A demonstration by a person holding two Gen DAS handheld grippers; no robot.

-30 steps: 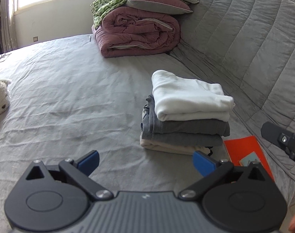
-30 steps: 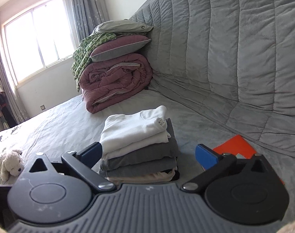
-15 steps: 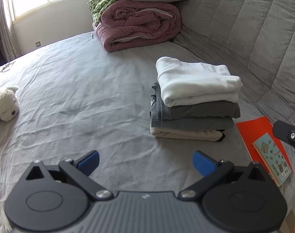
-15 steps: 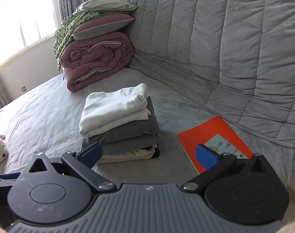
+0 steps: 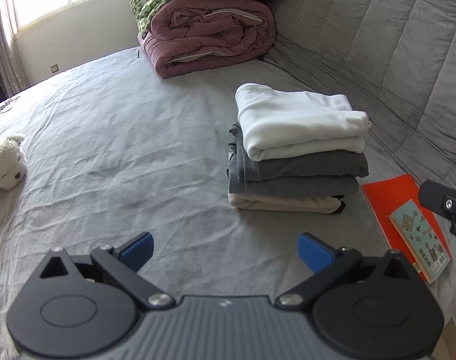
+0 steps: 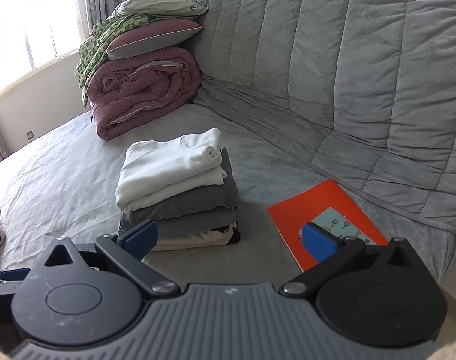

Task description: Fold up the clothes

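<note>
stack of folded clothes [image 5: 297, 153], white on top, two grey beneath, beige at the base, sitting on the grey bed sheet [image 5: 123, 150] beside an orange folder [image 6: 321, 213]. left gripper [image 5: 225, 250] and right gripper [image 6: 229, 237] both hang short of the stack, jaws spread wide and empty. no unfolded garment shows; folding appears complete, so the next move likely calls for fetching another piece or stopping.

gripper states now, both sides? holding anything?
Left claw: open, holding nothing, above bare bed sheet.
Right claw: open, holding nothing, short of the folded clothes stack.
</note>
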